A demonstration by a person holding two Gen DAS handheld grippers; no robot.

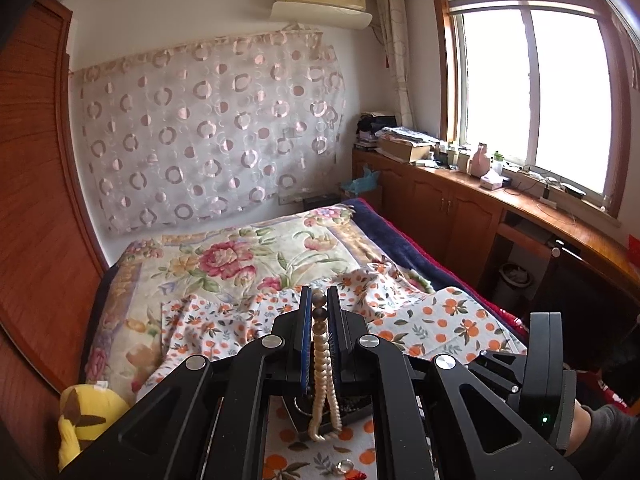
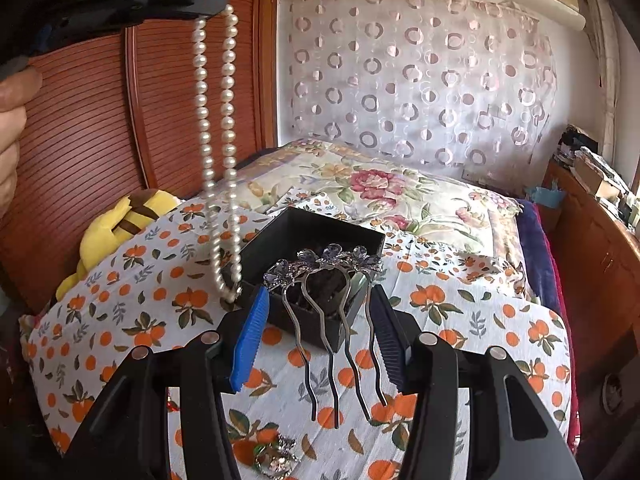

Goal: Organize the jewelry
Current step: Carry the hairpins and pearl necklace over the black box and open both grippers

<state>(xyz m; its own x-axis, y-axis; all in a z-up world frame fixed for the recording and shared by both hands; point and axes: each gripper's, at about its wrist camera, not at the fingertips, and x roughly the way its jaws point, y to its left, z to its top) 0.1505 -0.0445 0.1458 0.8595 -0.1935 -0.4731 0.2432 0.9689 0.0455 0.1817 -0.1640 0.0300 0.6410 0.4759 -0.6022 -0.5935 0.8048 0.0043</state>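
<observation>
We note the left gripper [image 1: 319, 300] closed tight on a pearl necklace [image 2: 218, 136], which is pinched between its blue-lined fingers. In the right wrist view the strand hangs down in a long double loop from the fingertips. Its lower end reaches the near left corner of the black box [image 2: 320, 236], though we cannot tell whether it touches the rim.

The right gripper [image 2: 320, 340] stands about half open, clamped on a hair comb [image 2: 328, 280]. The comb has four wavy metal prongs and a purple jewelled flower top. The prongs point back toward the camera, and the jewelled end sits over the near edge of the box.

The box rests on an orange-print cloth [image 2: 500, 320] spread over the bed [image 1: 224, 256]. Near the cloth's front edge we see a small cluster of trinkets [image 2: 276, 458] with green and silver parts; the detail is blurred. A yellow plush toy [image 2: 120, 232] lies at the left edge of the cloth. A person's fingers [image 2: 12, 120] show behind the left gripper.
</observation>
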